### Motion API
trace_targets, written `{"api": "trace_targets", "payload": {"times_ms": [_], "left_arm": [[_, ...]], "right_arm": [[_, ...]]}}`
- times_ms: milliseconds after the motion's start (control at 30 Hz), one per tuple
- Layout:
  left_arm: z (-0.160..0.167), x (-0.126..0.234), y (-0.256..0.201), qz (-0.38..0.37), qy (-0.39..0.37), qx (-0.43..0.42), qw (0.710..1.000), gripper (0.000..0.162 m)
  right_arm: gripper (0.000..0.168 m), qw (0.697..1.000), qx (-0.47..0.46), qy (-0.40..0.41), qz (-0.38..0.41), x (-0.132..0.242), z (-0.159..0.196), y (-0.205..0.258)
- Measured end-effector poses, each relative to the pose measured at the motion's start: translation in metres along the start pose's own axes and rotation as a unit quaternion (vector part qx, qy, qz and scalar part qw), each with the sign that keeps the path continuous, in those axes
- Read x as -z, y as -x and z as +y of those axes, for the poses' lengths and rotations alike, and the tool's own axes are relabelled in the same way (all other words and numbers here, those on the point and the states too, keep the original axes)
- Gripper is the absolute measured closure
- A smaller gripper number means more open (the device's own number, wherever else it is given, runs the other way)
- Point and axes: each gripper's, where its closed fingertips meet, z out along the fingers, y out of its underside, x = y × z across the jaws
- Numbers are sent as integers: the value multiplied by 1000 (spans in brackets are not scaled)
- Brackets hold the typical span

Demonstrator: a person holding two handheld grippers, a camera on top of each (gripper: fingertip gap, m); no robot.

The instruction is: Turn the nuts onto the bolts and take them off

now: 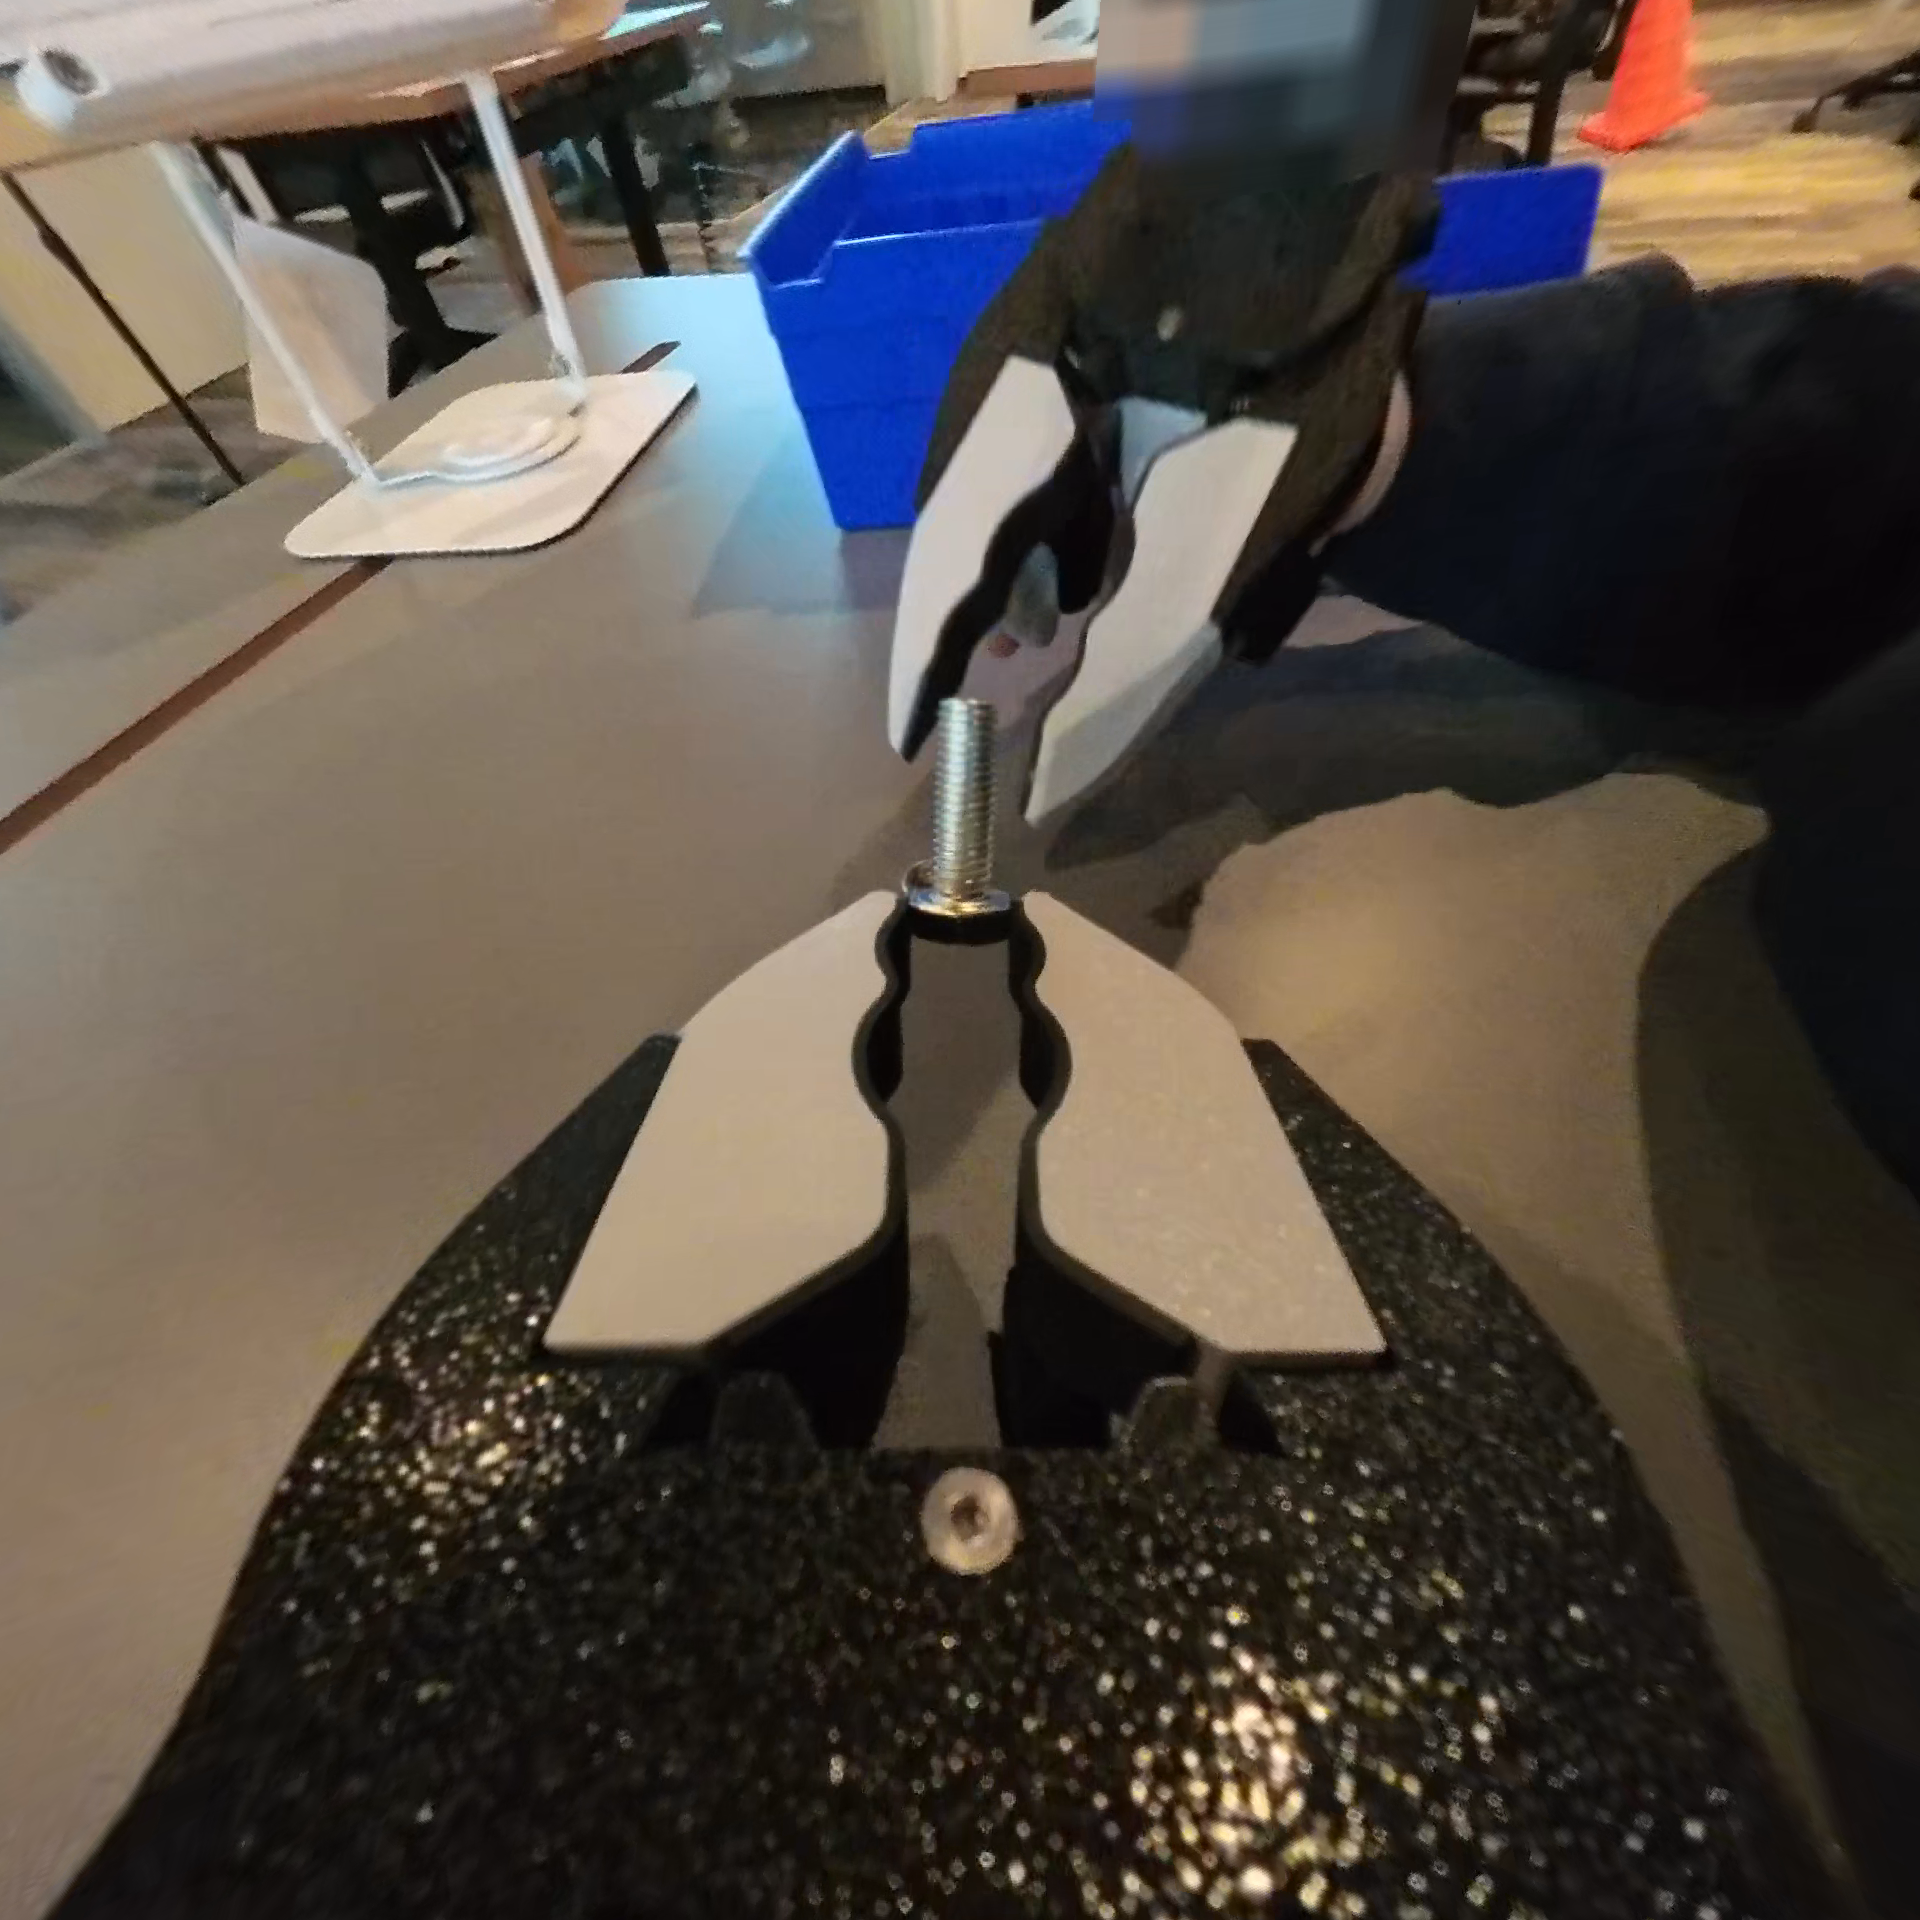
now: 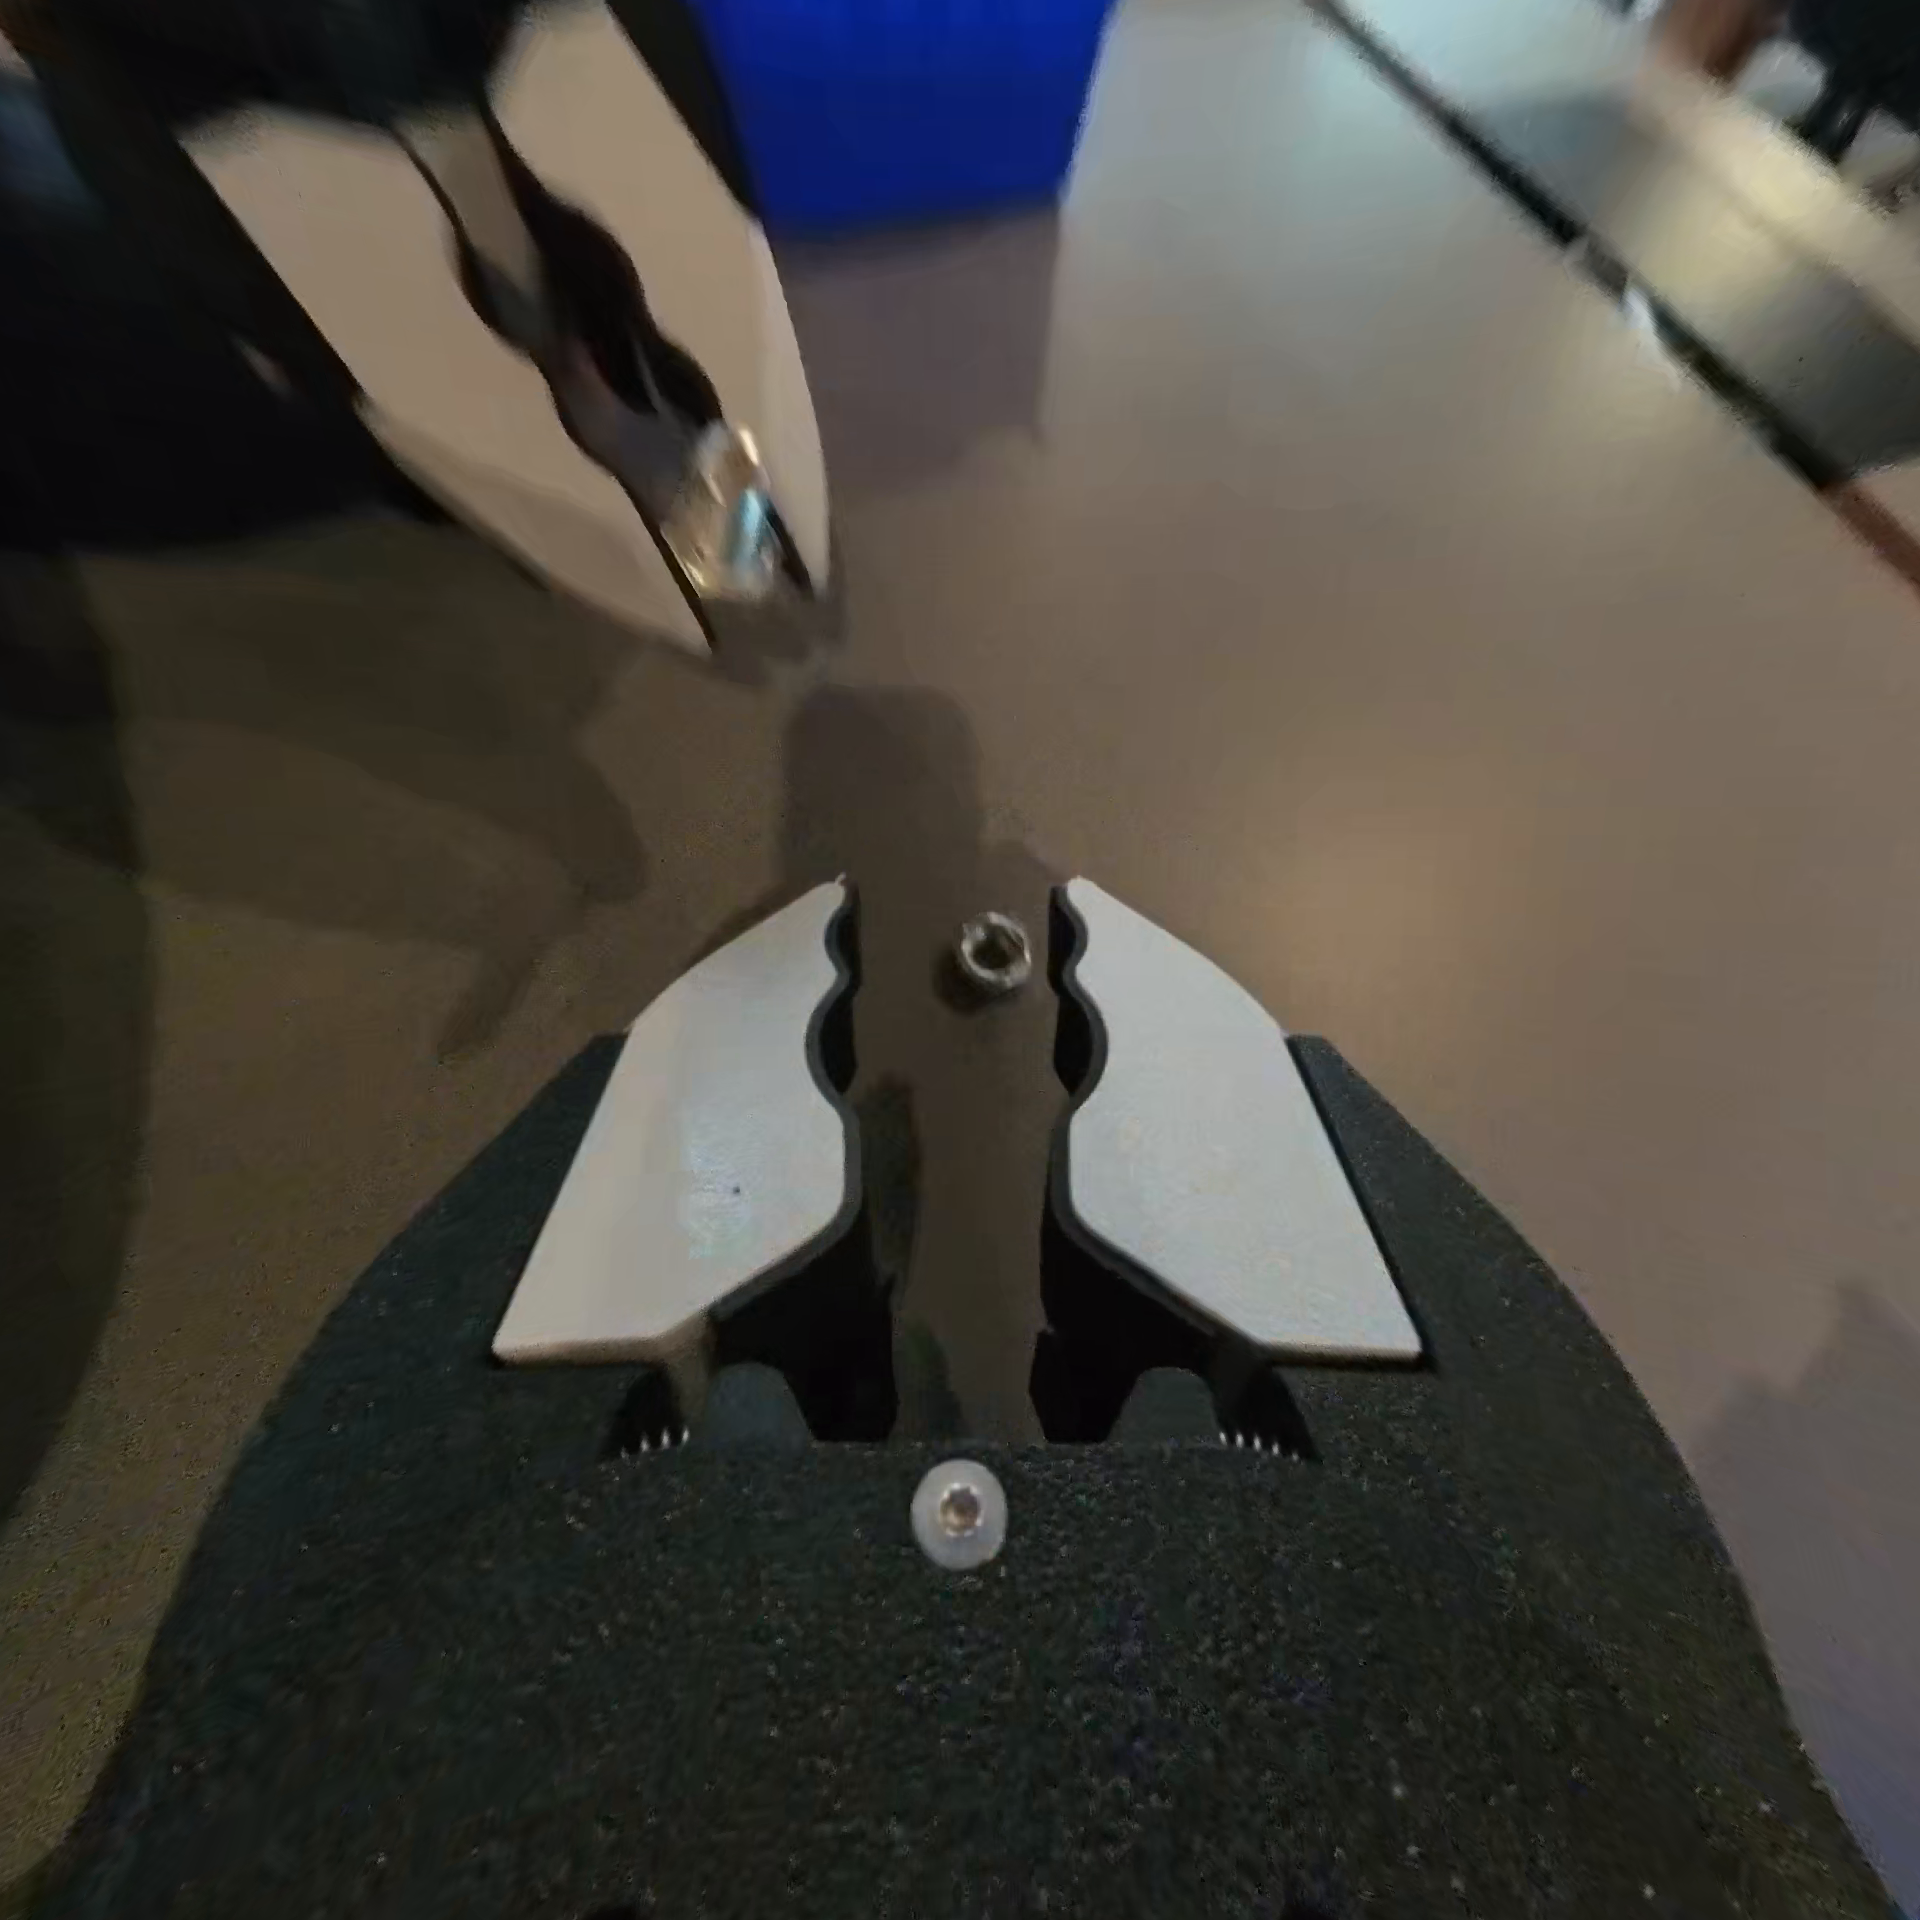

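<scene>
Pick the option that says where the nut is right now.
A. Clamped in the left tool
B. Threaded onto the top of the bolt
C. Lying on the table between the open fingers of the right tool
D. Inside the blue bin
C: the nut lies on the table between the right tool's spread fingers, untouched, while the left tool grips the bolt.

The left wrist view is being taken from behind the left gripper [image 1: 956, 914], low and close over the table [image 1: 436, 935], facing forward along the fingers. The right gripper [image 1: 971, 774] is being shown at 12 o'clock, and the blue bin [image 1: 883, 312] beyond it. The right wrist view is being taken from above the right gripper [image 2: 954, 904], angled steeply down at close range. The left gripper [image 2: 764, 613] is being shown at 11 o'clock. The table [image 2: 1351, 623], the bin [image 2: 894, 104] and the bolt [image 1: 961, 805] [image 2: 727, 520] are being shared.
</scene>
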Motion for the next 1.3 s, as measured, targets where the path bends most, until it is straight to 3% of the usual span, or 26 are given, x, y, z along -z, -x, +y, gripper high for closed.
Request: {"api": "trace_targets", "payload": {"times_ms": [333, 633, 700, 833, 967, 1300], "left_arm": [[0, -1, -1, 34, -31, 66, 997, 145], [1, -2, -4, 40, -28, 58, 997, 145], [0, -2, -4, 43, -30, 61, 997, 145], [-3, -1, -8, 65, -38, 75, 994, 145], [-3, -2, -17, 92, -34, 68, 993, 145], [2, -5, -34, 130, -10, 30, 991, 145]], "right_arm": [[141, 995, -16, 90, 31, -23, 31, -10], [151, 996, -27, 88, 20, -28, 29, -7], [151, 998, -18, 61, 28, -24, 20, -9], [151, 997, 8, -74, 8, 1, -26, -2], [150, 980, 9, -185, -77, 26, -63, 23], [151, 972, 35, -161, -168, 28, -61, 49]]}}
